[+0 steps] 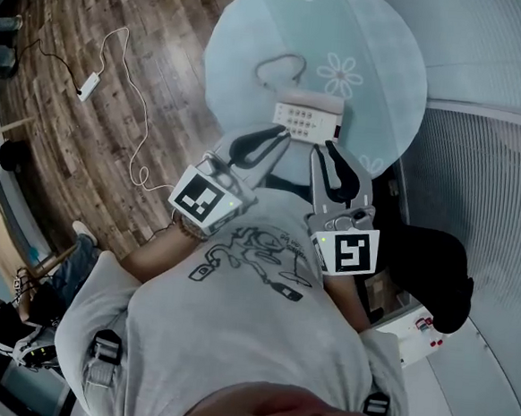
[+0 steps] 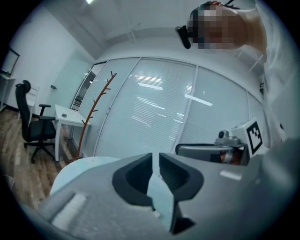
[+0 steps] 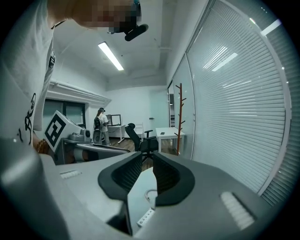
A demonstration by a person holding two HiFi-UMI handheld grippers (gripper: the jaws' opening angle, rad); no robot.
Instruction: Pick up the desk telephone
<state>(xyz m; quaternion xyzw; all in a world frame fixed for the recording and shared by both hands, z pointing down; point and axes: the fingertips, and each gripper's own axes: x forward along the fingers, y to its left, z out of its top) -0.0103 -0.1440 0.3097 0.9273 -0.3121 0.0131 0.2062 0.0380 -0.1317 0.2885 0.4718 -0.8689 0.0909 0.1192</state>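
Observation:
The white desk telephone (image 1: 307, 118) lies on a round table under a pale blue flowered cloth (image 1: 381, 42), its grey cord (image 1: 281, 65) looping away from it. Both grippers hover just short of the phone's near edge. My left gripper (image 1: 279, 139) points at its left end and my right gripper (image 1: 324, 148) at its right end. In the left gripper view the left gripper (image 2: 155, 158) shows a narrow gap with only cloth behind it. Through the right gripper (image 3: 147, 158), also slightly parted, I see the telephone's keypad (image 3: 145, 216). Neither holds anything.
A white cable with an adapter (image 1: 89, 84) trails over the wooden floor left of the table. Glass walls with blinds (image 1: 505, 177) curve round the right. A black office chair (image 2: 33, 123), a white desk (image 2: 68, 117) and a coat stand (image 2: 96, 110) stand beyond. A person (image 3: 100, 124) stands far off.

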